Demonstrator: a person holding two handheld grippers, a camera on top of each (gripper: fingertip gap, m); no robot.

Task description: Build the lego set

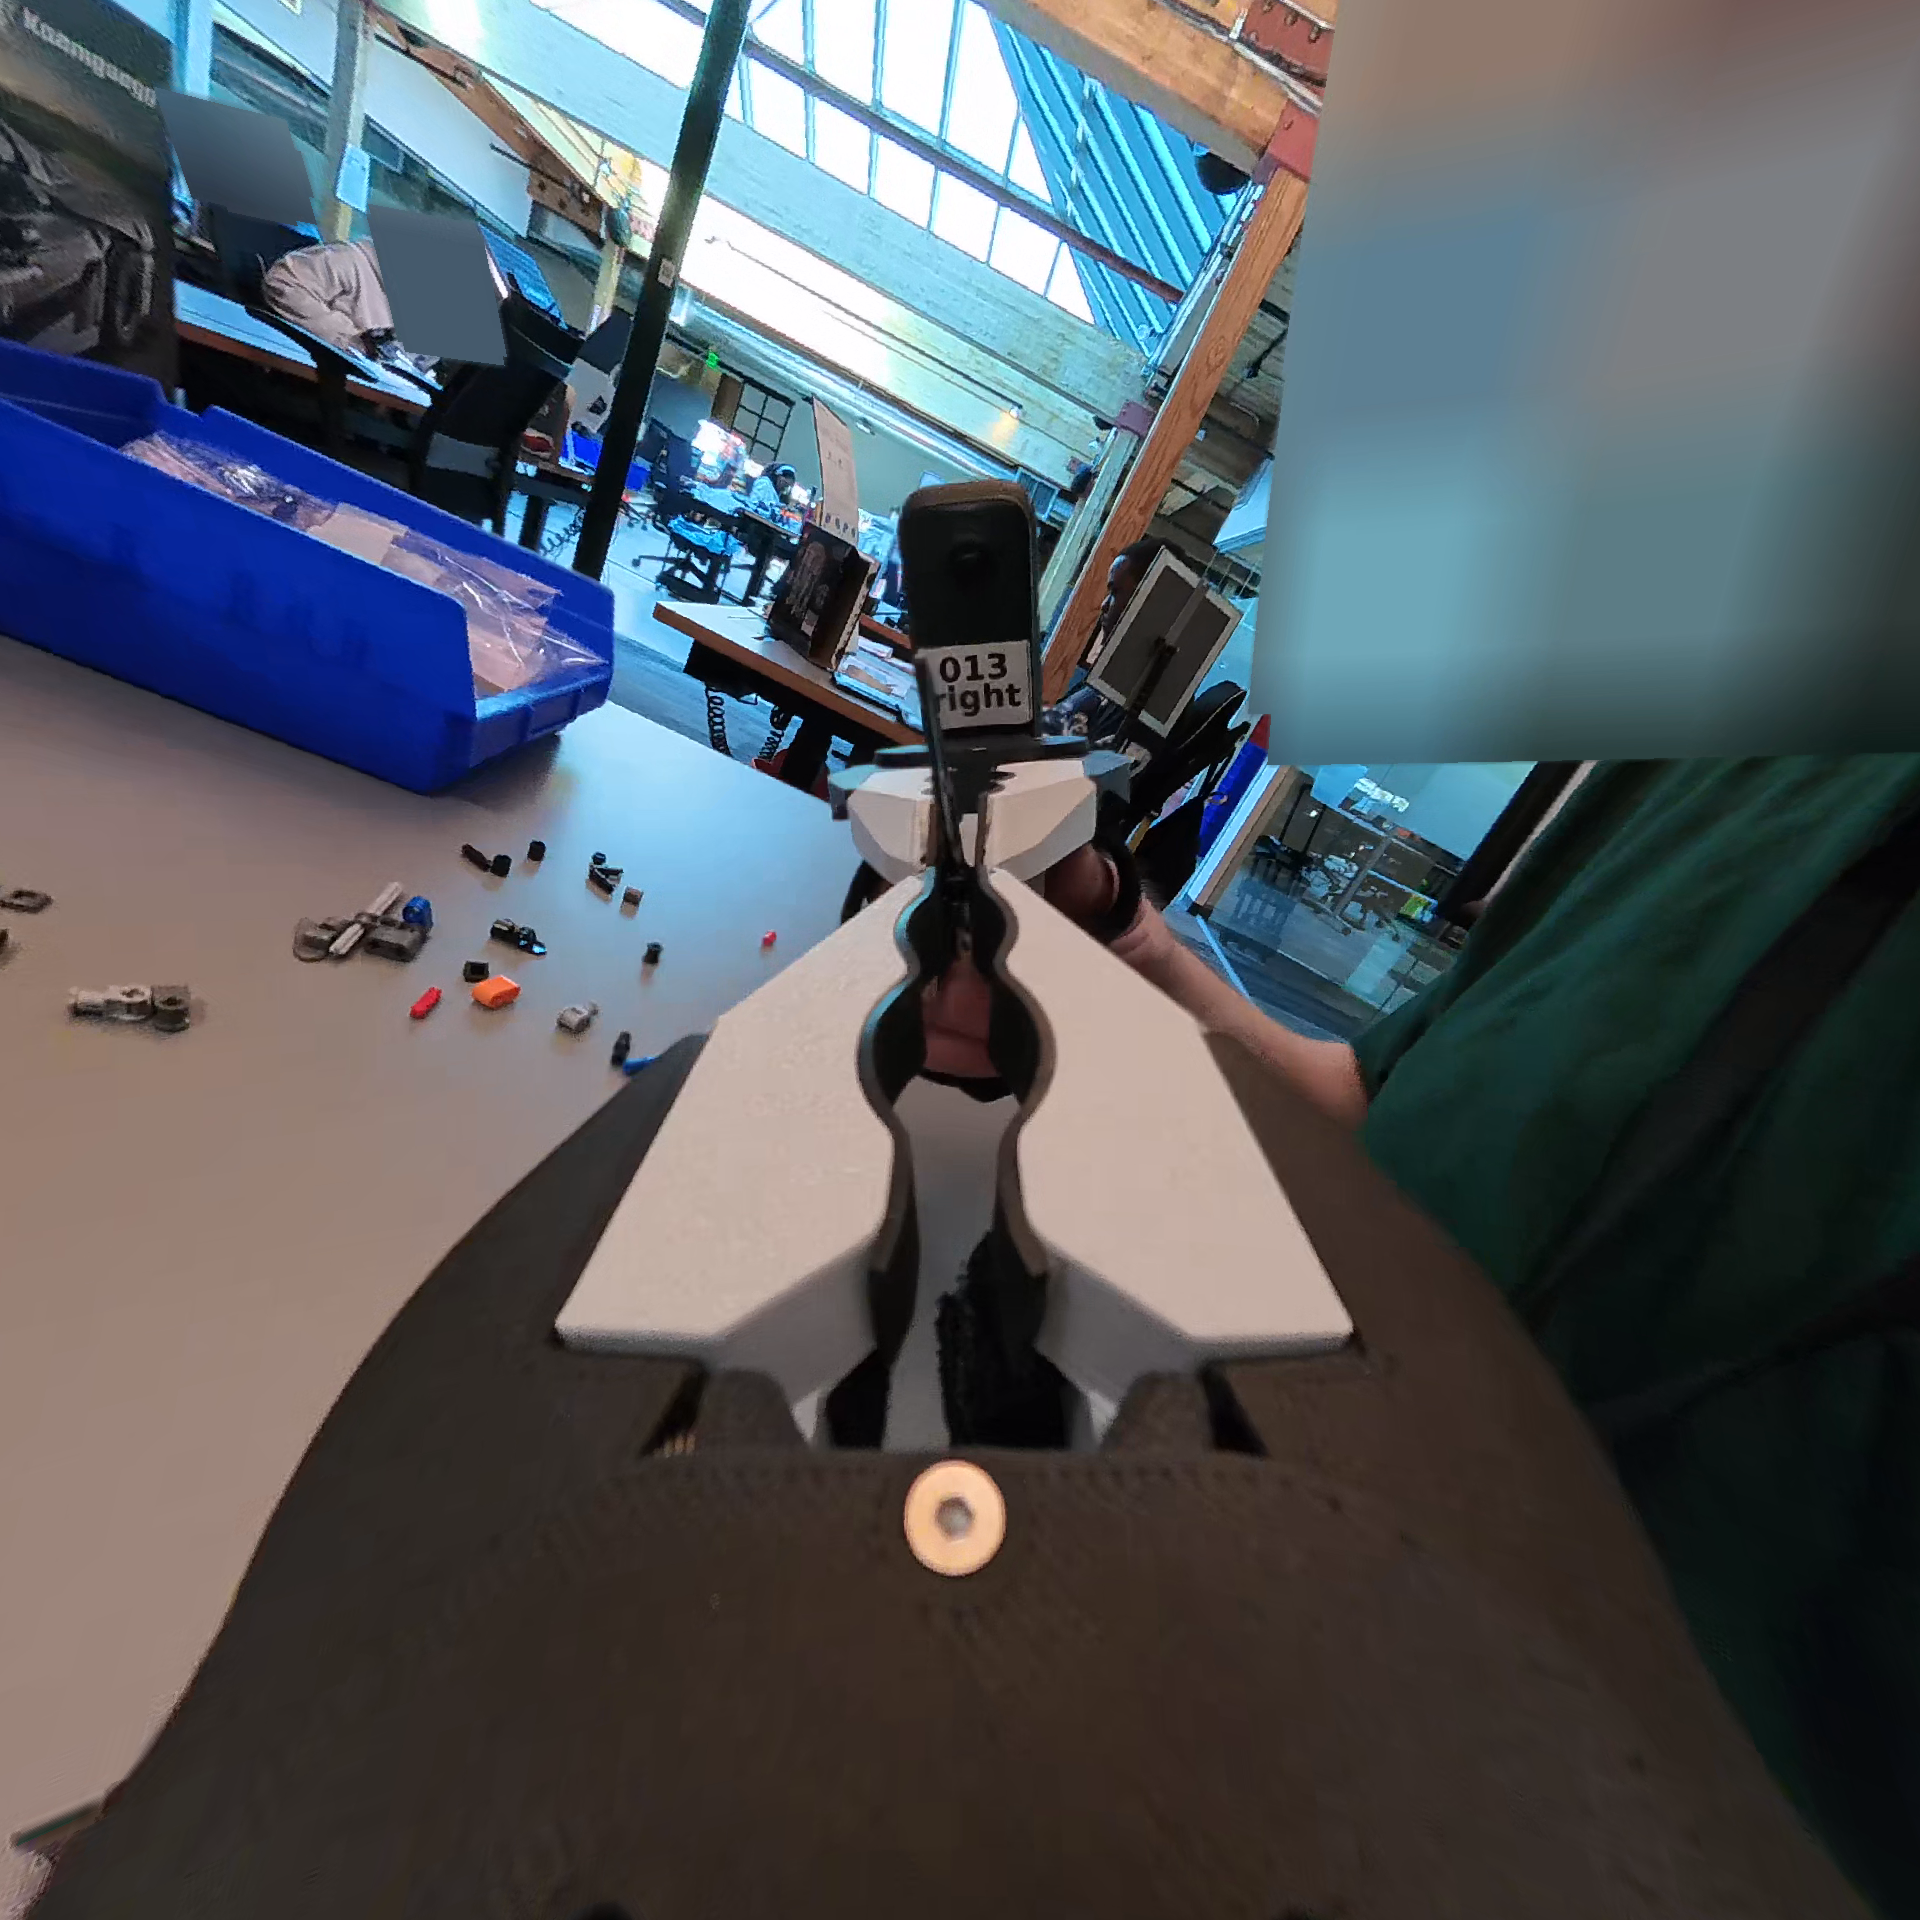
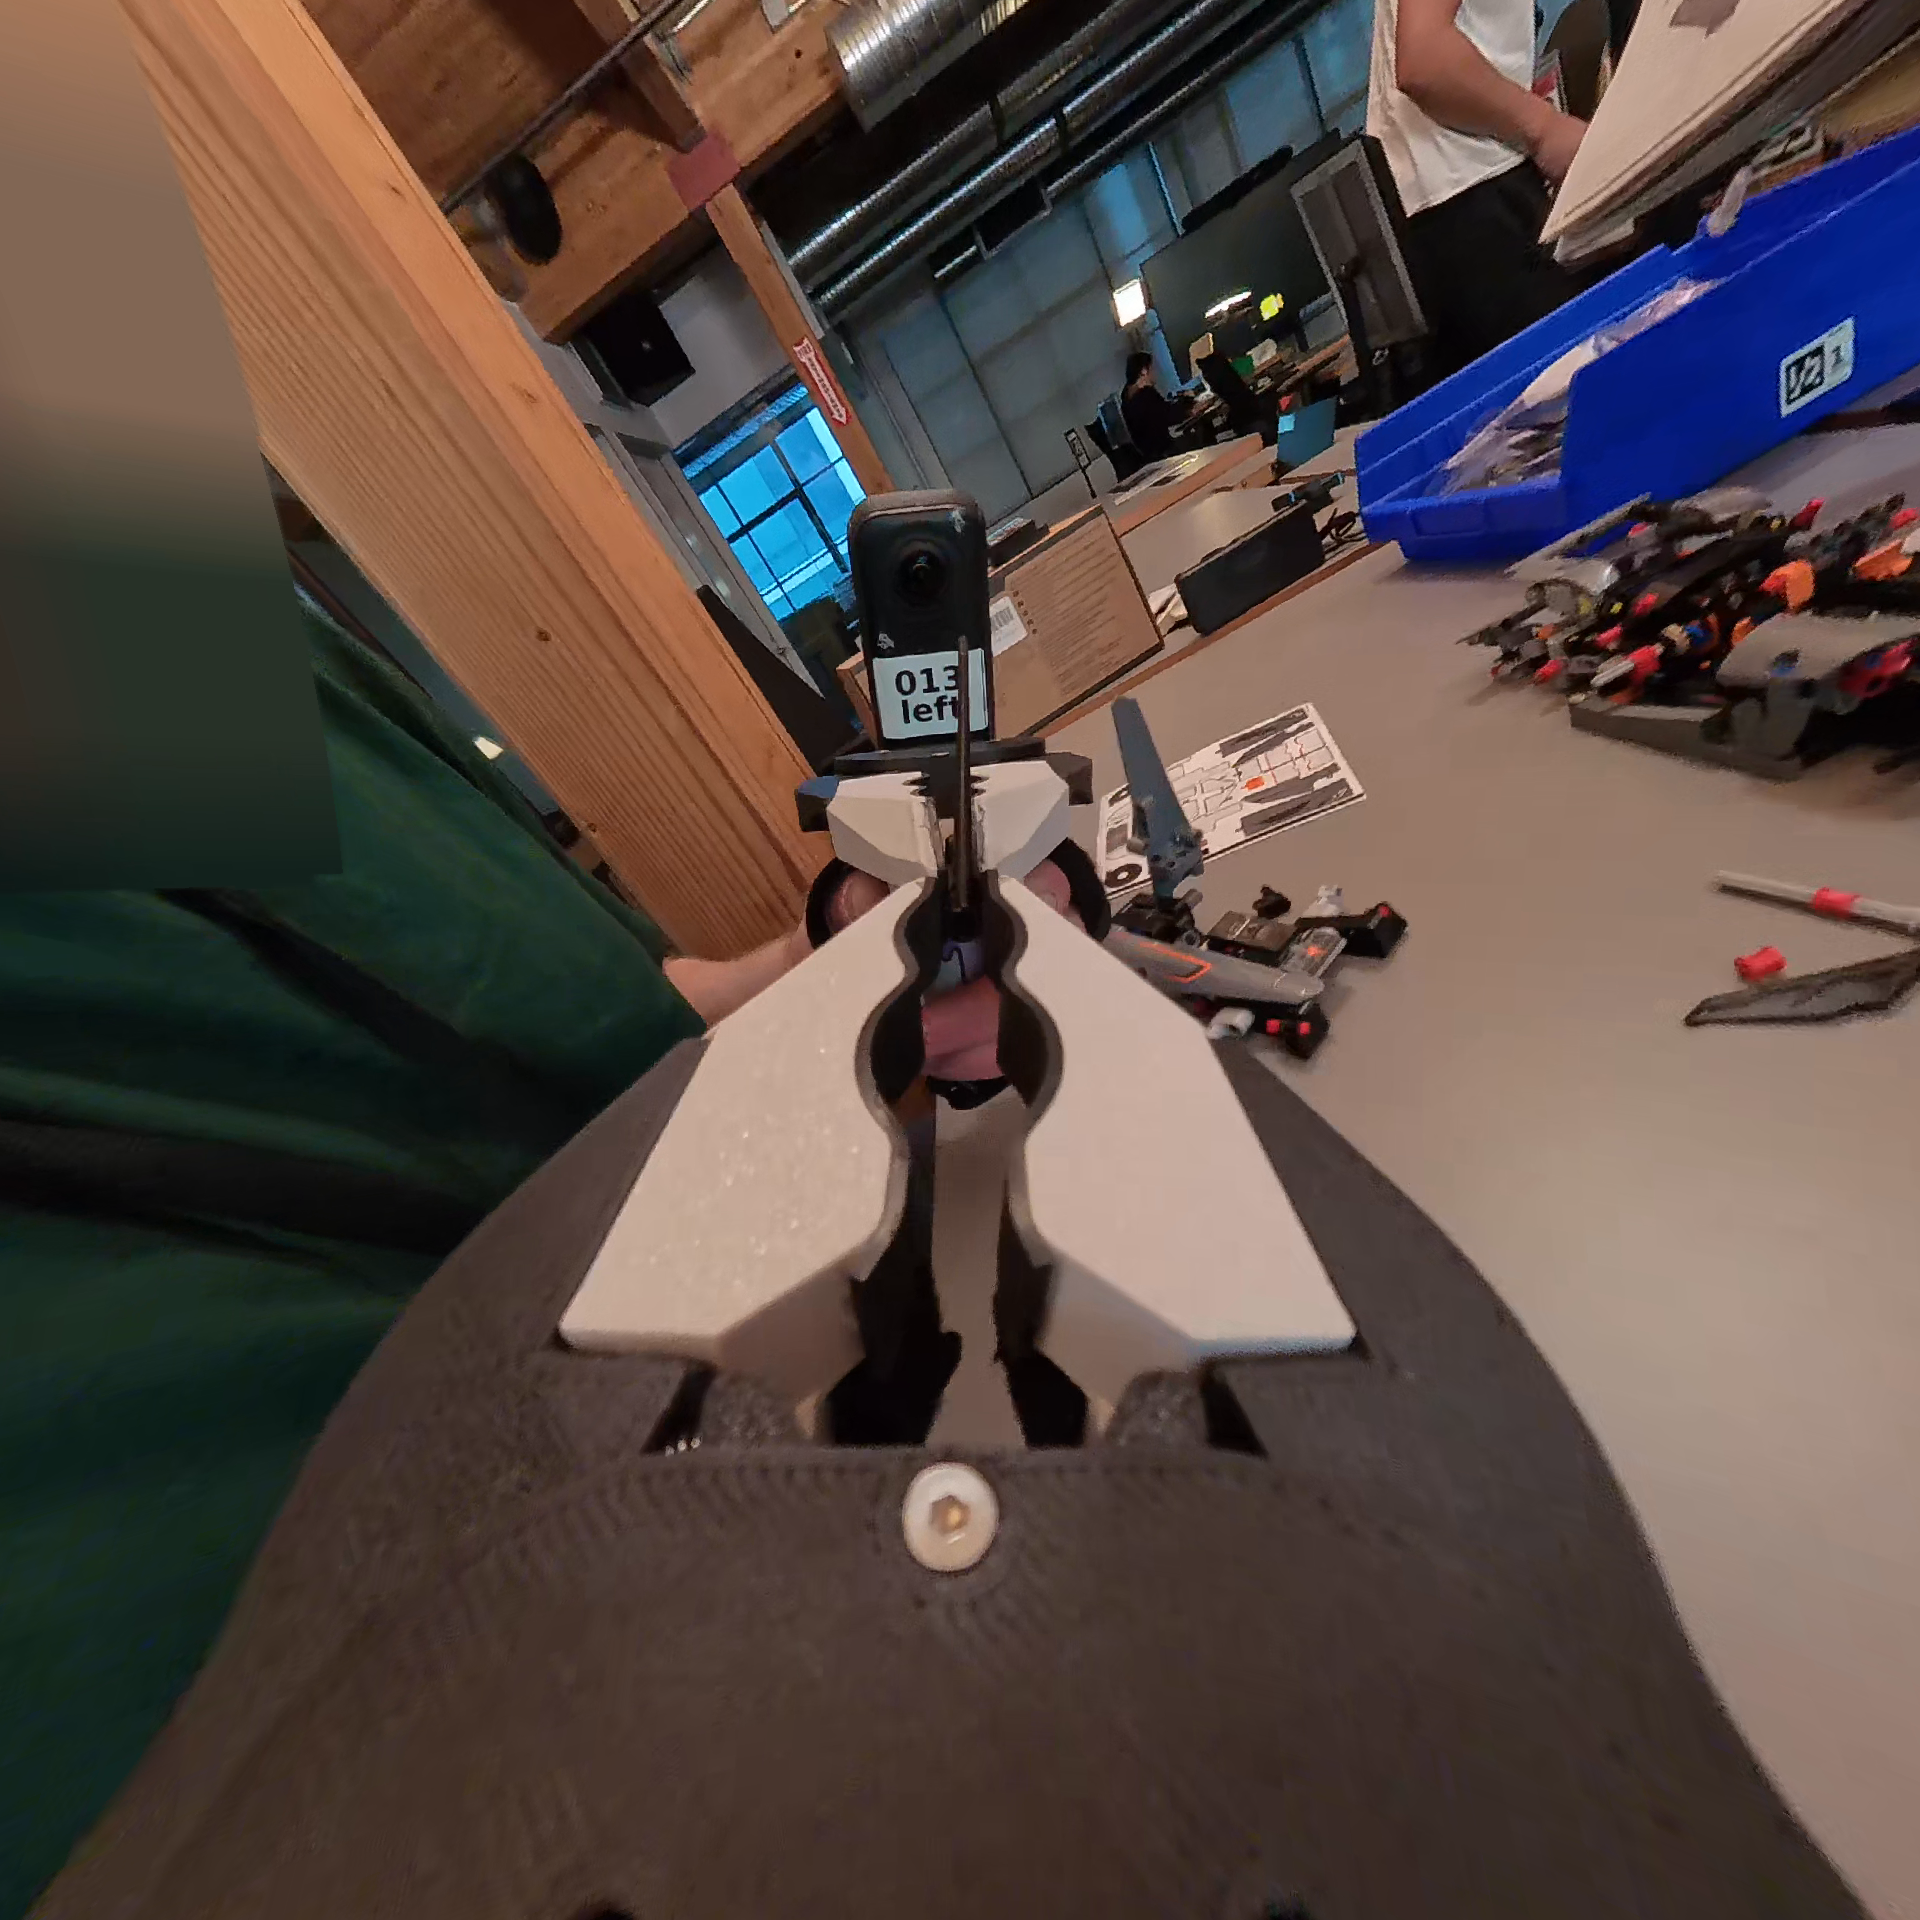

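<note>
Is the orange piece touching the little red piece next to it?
Apart. In the left wrist view, bare grey table shows between the orange piece and the red piece.

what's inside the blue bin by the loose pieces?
Inside the blue bin: clear plastic bags lying against its walls. Their contents and the bin floor are hidden under the plastic.

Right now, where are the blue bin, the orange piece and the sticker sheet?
blue bin [image 1: 343,665]: left wrist view, front wall.
orange piece [image 1: 496,992]: left wrist view, its top.
sticker sheet [image 2: 1262,779]: right wrist view, its middle.
</note>
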